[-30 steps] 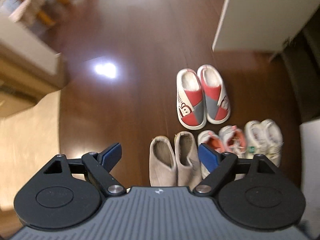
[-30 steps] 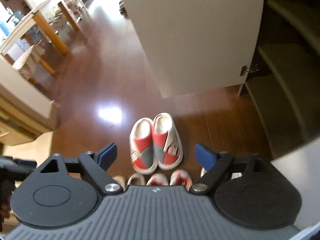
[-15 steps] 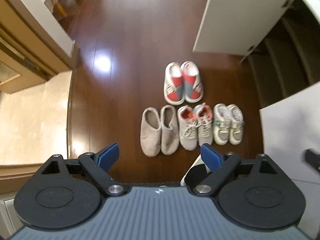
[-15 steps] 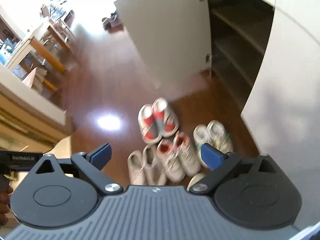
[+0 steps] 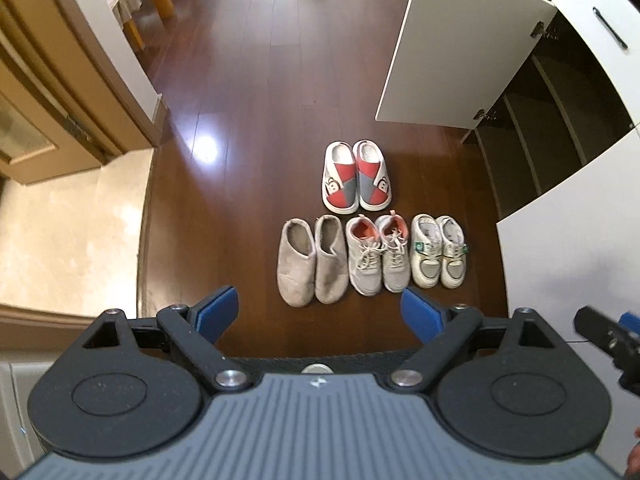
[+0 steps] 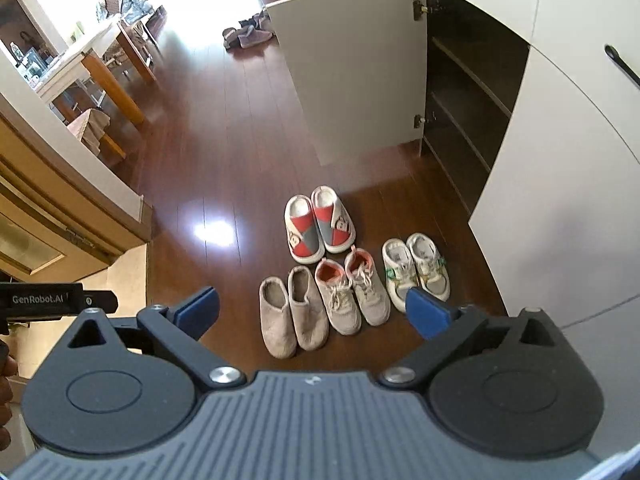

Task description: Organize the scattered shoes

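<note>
Several pairs of shoes stand side by side on the dark wood floor. Red-grey-white slippers stand behind a row of beige slippers, grey sneakers with orange lining and white-green sneakers. My left gripper is open and empty, held high above and short of the row. My right gripper is open and empty, also high above the shoes. The right gripper's edge shows in the left wrist view.
An open white cabinet door and dark shelves lie right of the shoes. A closed white cabinet door is nearer right. A wooden door frame and beige tile step are left. More shoes lie far back.
Both grippers have risen and pulled back from the shoes, so all the pairs and the cabinet now show smaller and in full. Both stayed open and empty.
</note>
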{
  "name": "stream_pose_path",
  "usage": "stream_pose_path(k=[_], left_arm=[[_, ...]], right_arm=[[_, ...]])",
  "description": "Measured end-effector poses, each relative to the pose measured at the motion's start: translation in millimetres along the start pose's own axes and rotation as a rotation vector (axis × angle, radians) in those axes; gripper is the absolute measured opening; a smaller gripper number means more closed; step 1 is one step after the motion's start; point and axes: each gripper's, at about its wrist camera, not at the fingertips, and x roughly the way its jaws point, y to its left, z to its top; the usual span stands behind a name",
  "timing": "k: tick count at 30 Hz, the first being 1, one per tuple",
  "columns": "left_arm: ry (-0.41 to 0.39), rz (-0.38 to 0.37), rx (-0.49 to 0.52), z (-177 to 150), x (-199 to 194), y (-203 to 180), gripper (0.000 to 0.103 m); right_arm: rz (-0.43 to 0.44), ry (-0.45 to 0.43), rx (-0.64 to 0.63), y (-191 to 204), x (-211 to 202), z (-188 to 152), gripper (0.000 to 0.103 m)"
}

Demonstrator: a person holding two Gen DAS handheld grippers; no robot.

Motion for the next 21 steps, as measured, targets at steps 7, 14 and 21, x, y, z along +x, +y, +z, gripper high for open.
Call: stream_pose_path(k=[7,14,21], left_arm=[[-0.004,0.031,-0.028,-11.8,-3.1,-10.5,0.09],[0.027,0.075,-0.023,-20.4,1.2,-53.9,0.091],[0.085,0.061,-0.012,-32.2,13.3,-105.4,0.091]], right_arm=[[0.017,0.028,-0.042,-9.1,11.7,-8.2,0.1],[0.051,0.077,-0.058,-40.9,15.8,-6.5,0.1],[0.045,0.125,-0.04,-90.6,14.4,-2.4,0.1]])
